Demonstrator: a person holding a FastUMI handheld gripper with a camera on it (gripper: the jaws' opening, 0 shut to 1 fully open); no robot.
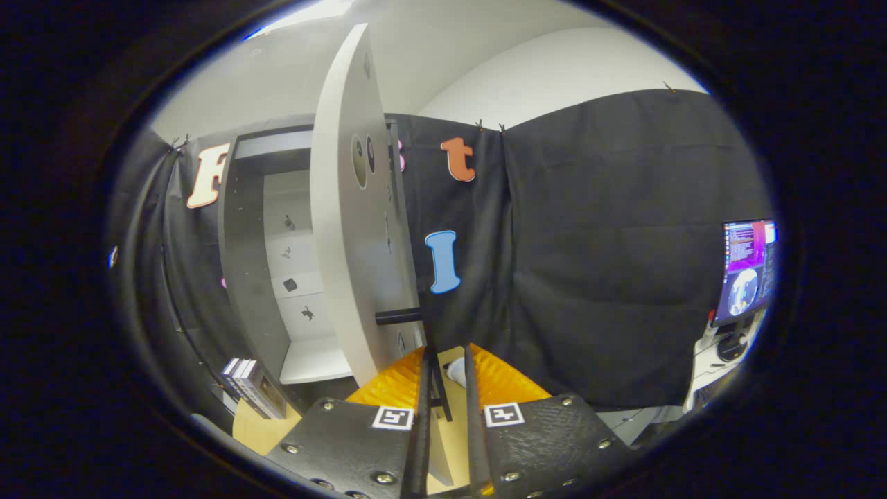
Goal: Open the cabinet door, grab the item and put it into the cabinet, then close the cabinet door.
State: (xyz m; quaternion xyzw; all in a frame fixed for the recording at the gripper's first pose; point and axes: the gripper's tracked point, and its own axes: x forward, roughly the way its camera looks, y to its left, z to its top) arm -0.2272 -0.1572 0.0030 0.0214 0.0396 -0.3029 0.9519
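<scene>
A grey cabinet [239,277] stands against the black cloth, and its pale door [346,229] is swung wide open, seen nearly edge-on. The door's black handle [438,378] runs down between my fingers, close to the left one, with a gap to the right one. My gripper [445,350] is open only a narrow way around that bar. Inside the cabinet a white shelf [315,360] lies bare, with small dark hooks on the back wall above it. A short stack of boxed items [255,389] stands on the wooden tabletop [256,426] left of my fingers, below the cabinet.
A small white object [456,372] lies on the table just ahead between my fingers. A lit monitor [747,270] sits on a desk far to the right. Black cloth walls close off the back and the right side.
</scene>
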